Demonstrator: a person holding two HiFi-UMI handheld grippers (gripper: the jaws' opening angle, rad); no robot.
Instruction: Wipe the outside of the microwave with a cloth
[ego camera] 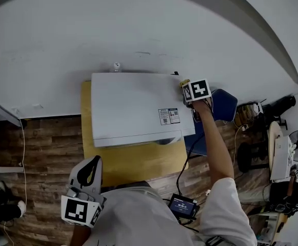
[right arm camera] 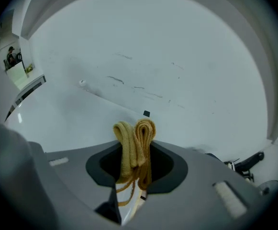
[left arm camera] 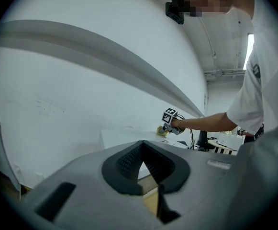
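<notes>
Yellow cloth [right arm camera: 146, 128], folded into a narrow bunch, is pinched between the jaws of the right gripper [right arm camera: 137, 150], with two looped folds poking past the tips and loose strands trailing below. From the head view we place it at the back right corner of the white microwave [ego camera: 133, 104], on or just above the top panel; we cannot tell for certain that it touches. The left gripper [ego camera: 94, 162] hangs in front of the microwave, well apart from it, its jaws closed tip to tip on nothing. Several things could go wrong from here, as we judge it. Only a small wad of cloth sticks out, so if we press down hard the rigid jaw tips may meet the panel and scuff it instead of wiping. Drag across the top could also tug the bunch out of the pinch, since the jaws seem to grip only a thin fold of the fabric. Starting so close to the microwave's back right corner, a stroke aimed outward would run off the edge, and one aimed backward would knock the gripper into the wall [ego camera: 138, 29] behind the microwave. A sweep toward the front would cross the printed label [ego camera: 169, 116] on the top, whose edge might catch the dangling threads. With nothing bracing the microwave, a firm sideways push could slide it on the wooden table [ego camera: 133, 163] beneath it
</notes>
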